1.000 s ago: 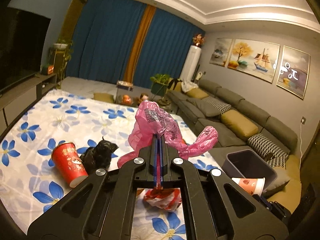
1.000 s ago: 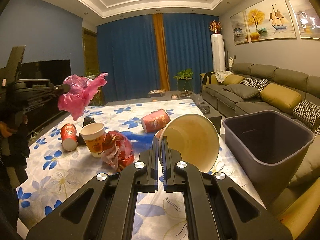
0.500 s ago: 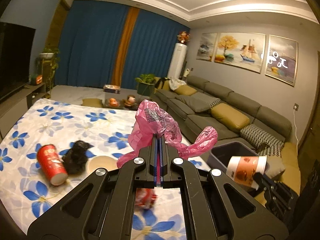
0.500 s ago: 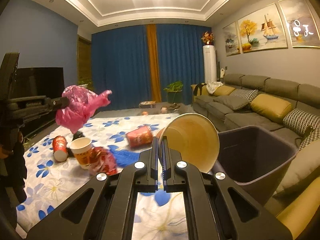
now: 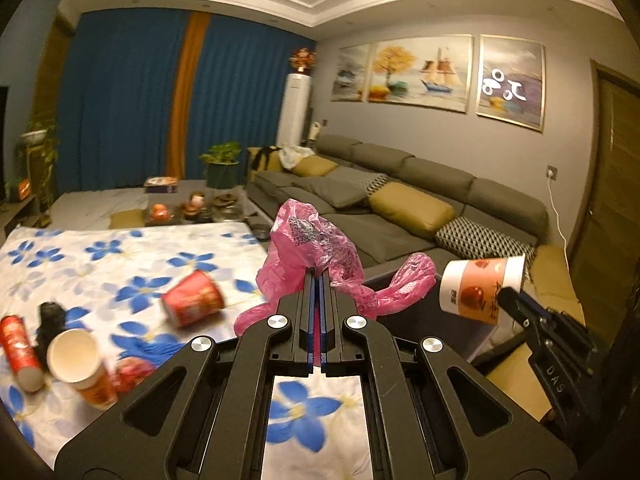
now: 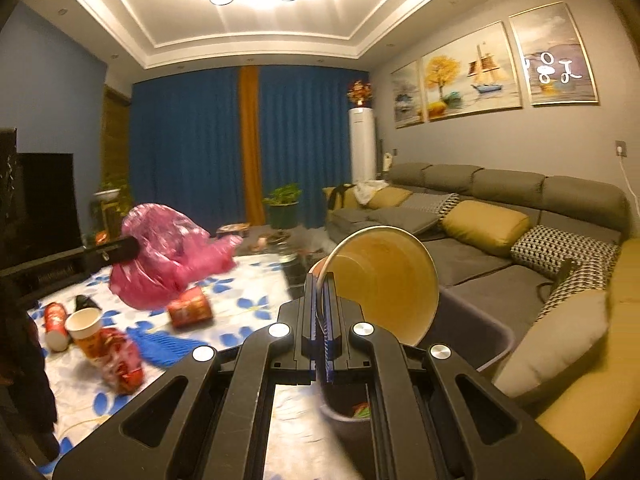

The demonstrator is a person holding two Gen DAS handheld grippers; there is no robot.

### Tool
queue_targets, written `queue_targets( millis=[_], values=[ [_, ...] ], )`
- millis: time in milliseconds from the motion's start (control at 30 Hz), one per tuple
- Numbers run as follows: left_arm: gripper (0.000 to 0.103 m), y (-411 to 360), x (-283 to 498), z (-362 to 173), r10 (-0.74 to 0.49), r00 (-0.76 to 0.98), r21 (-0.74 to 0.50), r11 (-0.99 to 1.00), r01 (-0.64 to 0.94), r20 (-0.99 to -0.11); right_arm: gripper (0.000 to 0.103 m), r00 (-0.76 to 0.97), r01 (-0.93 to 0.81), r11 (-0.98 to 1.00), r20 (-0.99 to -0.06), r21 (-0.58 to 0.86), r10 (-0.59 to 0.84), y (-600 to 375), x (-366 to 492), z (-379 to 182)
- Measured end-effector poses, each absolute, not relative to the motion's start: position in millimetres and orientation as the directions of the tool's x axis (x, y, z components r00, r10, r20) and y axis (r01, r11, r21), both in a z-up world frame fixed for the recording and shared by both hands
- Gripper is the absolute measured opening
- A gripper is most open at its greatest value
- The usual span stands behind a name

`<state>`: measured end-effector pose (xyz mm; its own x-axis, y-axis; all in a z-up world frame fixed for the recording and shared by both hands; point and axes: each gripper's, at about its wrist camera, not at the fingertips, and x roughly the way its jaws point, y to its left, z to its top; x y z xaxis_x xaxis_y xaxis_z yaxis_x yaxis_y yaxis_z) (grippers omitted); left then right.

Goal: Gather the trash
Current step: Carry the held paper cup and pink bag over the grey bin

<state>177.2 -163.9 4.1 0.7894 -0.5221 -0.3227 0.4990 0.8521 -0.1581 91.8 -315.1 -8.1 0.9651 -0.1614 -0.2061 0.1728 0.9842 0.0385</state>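
Pink plastic bag (image 5: 316,256) pinched in left claw (image 5: 319,276), right claw (image 6: 320,284) clamped on paper cup (image 6: 384,276) rim, above grey bin (image 6: 484,332).

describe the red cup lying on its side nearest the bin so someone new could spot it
Start at the table with the blue-flowered cloth in front of the grey sofa. Near the cloth's middle, short of the edge by the dark bin, lies the red paper cup on its side, alone. Unlike the slimmer red cup tucked beside the upright white-lined cup and black wad, nothing touches it.
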Motion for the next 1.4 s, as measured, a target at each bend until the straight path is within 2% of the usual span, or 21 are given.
queue_targets(
  millis=[500, 1400],
  values=[
    [0.000, -268, 199, -14, -0.578, 0.736, -0.110, 0.807, 0.581, -0.352, 0.004, 0.952, 0.256, 0.964, -0.190, 0.065, -0.240, -365, 99, -6],
    [0.001, -312, 227, -36, -0.597, 0.696, -0.101, 0.783, 0.614, -0.400, 0.004, 0.941, 0.292, 0.952, -0.209, 0.093, -0.268, -370, 104, -8]
  ],
)
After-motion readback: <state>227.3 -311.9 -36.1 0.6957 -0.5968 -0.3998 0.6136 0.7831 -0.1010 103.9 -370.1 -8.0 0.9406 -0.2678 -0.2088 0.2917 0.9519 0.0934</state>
